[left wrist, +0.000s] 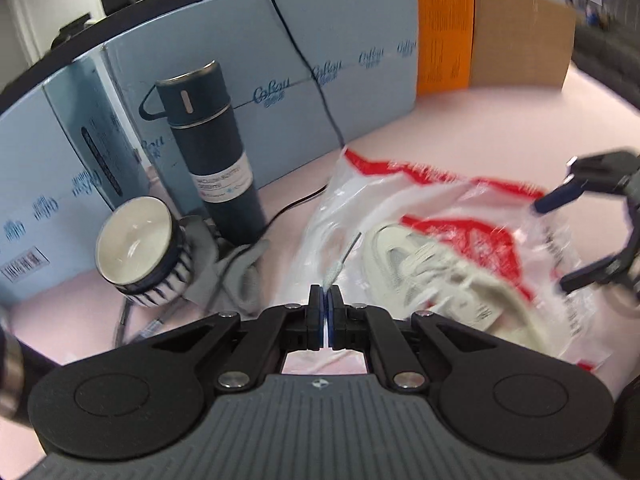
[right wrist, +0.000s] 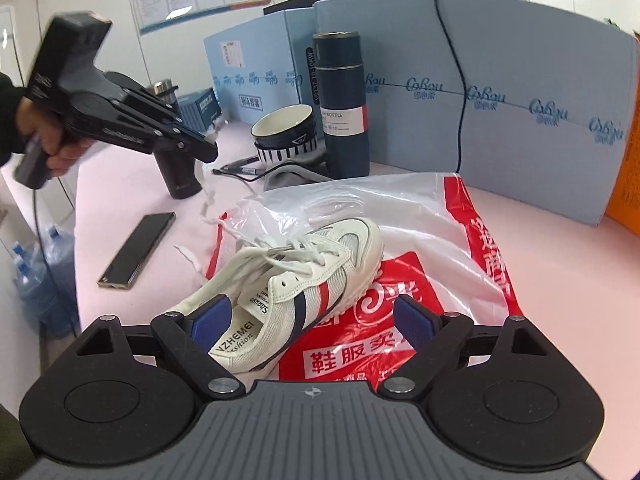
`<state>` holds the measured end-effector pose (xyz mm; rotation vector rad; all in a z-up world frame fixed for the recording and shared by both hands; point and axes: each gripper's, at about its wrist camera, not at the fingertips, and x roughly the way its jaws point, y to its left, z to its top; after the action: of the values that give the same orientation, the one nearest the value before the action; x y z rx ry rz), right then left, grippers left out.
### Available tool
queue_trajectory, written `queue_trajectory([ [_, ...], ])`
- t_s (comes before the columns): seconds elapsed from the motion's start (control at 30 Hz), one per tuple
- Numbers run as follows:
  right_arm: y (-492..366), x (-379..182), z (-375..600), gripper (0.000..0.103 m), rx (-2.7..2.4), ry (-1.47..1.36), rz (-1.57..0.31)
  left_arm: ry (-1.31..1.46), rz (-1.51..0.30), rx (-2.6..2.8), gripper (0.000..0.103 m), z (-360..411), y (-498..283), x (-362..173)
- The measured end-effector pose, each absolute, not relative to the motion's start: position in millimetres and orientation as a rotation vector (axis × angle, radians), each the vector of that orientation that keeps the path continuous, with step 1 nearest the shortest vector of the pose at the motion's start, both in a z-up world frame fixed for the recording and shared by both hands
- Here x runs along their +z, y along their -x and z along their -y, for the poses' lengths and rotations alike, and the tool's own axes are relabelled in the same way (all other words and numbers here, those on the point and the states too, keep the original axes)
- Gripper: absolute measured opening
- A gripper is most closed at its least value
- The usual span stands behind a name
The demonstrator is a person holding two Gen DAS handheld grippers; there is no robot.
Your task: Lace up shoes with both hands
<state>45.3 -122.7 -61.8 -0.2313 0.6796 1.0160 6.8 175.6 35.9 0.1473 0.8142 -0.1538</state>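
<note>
Shoe point(right wrist: 296, 280) on red-white bag point(right wrist: 472, 248), toe pointing away, heel toward right gripper point(right wrist: 312, 320). Right gripper released, jaws wide, hovering just behind heel, nearer of two. Left gripper point(left wrist: 325, 300) clenched on lace point(left wrist: 336, 268), raised up-left of shoe; lace trails back down to eyelets.

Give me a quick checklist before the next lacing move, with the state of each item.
1. Left claw shut on the lace, tip sticking out past the fingers: ok.
2. Right claw open and empty: ok.
3. Shoe lying on the plastic bag, eyelets facing up: ok.
4. Lace free of tangles: cannot tell, loose loops lie across the shoe.
5. Phone clear of the shoe: ok.
</note>
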Motion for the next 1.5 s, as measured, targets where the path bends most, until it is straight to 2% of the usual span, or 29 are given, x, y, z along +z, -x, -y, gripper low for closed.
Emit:
queue_trajectory([
  [0.1,-37,-66,110,0.076,1.010,0.302,-0.648,-0.051,-0.786,-0.192,0.002,-157,4,34],
  [0.17,-31,-71,104,0.039,0.995,0.322,-0.642,-0.013,-0.776,-0.225,0.002,-142,10,26],
  [0.23,-26,-78,98,0.033,0.968,0.331,-0.648,0.010,-0.769,-0.271,0.002,-128,14,19],
  [0.57,-5,-90,66,0.032,0.848,0.433,-0.535,0.041,-0.796,-0.269,0.002,-100,4,-13],
  [0.6,-7,-89,66,0.030,0.844,0.417,-0.542,0.037,-0.804,-0.259,0.002,-98,2,-15],
  [0.63,-10,-88,66,0.022,0.840,0.401,-0.549,0.041,-0.810,-0.256,0.002,-96,1,-16],
  [0.7,-15,-87,66,0.018,0.833,0.360,-0.570,0.043,-0.822,-0.251,0.002,-95,-1,-18],
  [0.73,-17,-87,67,0.016,0.834,0.331,-0.586,0.042,-0.826,-0.250,0.002,-94,-1,-19],
  [1.1,-48,-92,99,0.016,0.823,-0.153,-0.785,0.036,-0.831,-0.253,0.002,-93,3,-26],
  [1.33,-67,-116,127,0.016,0.803,-0.564,-0.936,0.045,-0.840,-0.248,0.002,-94,6,-30],
  [1.5,-70,-126,137,0.016,0.792,-0.708,-0.976,0.030,-0.849,-0.250,0.002,-92,7,-30],
])
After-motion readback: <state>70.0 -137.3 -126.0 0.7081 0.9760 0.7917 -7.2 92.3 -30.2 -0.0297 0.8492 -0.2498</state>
